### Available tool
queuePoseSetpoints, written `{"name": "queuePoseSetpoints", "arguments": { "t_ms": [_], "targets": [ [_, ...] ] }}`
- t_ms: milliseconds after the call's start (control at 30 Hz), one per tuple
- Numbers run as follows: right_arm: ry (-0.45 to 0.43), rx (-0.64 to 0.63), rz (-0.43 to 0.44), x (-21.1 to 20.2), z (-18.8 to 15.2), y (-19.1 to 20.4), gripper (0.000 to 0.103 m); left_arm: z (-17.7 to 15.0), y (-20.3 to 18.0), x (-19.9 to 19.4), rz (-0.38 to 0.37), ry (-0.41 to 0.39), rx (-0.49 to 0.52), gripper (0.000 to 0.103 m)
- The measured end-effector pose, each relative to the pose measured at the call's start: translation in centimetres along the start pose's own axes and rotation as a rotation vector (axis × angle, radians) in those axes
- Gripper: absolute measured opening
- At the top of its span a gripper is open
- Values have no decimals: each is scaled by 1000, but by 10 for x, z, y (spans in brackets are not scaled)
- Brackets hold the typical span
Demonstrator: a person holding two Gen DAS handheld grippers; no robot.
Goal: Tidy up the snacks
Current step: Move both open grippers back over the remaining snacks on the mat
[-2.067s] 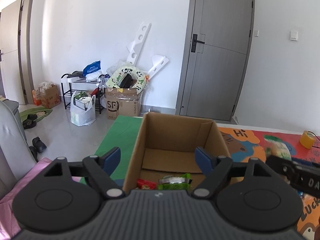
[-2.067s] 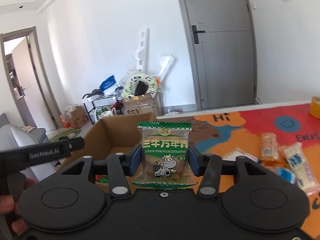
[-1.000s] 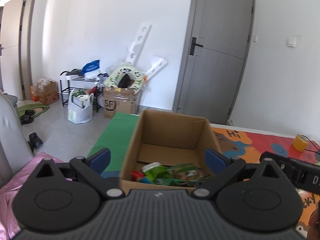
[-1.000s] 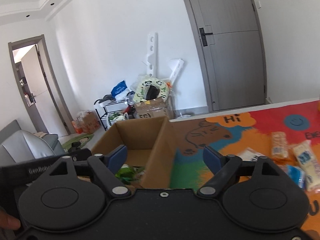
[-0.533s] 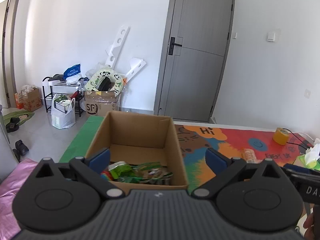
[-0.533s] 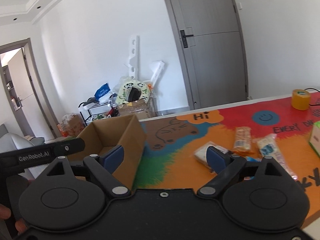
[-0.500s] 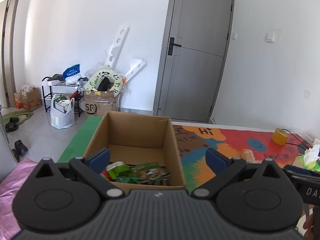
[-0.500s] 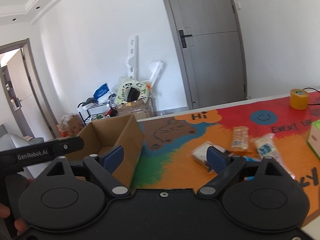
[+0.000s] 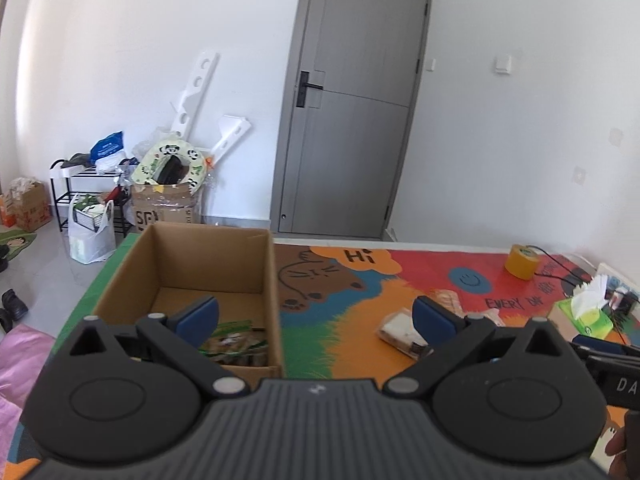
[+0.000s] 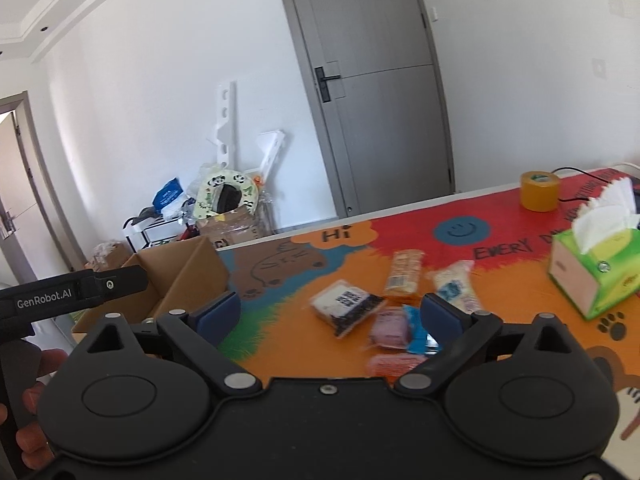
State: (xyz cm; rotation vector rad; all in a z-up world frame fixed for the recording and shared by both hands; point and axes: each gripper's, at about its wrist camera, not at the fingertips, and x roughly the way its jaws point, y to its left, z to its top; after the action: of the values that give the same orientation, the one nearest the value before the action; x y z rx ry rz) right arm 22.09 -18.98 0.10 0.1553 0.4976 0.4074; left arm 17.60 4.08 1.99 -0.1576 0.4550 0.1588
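Left wrist view first: the left gripper (image 9: 316, 312) hangs above the near edge of the cardboard box (image 9: 192, 264), its fingers spread wide with nothing between them. The box stands at the left end of the table (image 9: 352, 332), open side up, which suits it as the collecting place: green snack packets (image 9: 234, 342) already lie on its floor against the near wall. Holding the left gripper beside the box looks like a waiting or steadying posture, not a reach. To the right, on the colourful mat, a pale wrapped snack (image 9: 400, 332) lies apart from the box, partly hidden behind one finger. A yellow tape roll (image 9: 522, 266) and a green tissue box (image 9: 582, 316) sit farther right; they seem to be no part of the sorting.

Right wrist view: the right gripper (image 10: 330, 316) is aimed at the loose pile of snacks (image 10: 384, 312) on the table, its fingers wide apart and empty. That spread fits an approach, since the packets are flat and lie close together, some touching. A dark-printed packet (image 10: 346, 308) lies nearest the middle of the gap, a pink one (image 10: 390, 330) just beside it, and an orange bar (image 10: 406, 272) and a white-blue packet (image 10: 456, 286) behind. The box shows at the left, well apart from the pile, so each snack likely needs a carry across the table.
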Motion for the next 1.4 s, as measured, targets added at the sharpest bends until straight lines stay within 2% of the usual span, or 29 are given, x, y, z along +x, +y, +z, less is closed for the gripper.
{"name": "queuePoseSetpoints", "arguments": {
  "t_ms": [500, 567, 633, 833, 1400],
  "targets": [
    [3, 48, -64, -19, -5, -50, 98, -13, -42, 15, -66, 38, 47, 102],
    [8, 55, -71, -19, -7, -56, 96, -17, -47, 18, -79, 47, 55, 102],
    [18, 60, -81, -18, -9, -61, 89, -20, -54, 22, -88, 61, 66, 102],
    [38, 95, -116, -16, -16, -81, 81, -31, -75, 38, -114, 94, 85, 102],
    [90, 153, -145, -1, -35, -126, 68, -65, -125, 86, -151, 193, 137, 102]
  ]
}}
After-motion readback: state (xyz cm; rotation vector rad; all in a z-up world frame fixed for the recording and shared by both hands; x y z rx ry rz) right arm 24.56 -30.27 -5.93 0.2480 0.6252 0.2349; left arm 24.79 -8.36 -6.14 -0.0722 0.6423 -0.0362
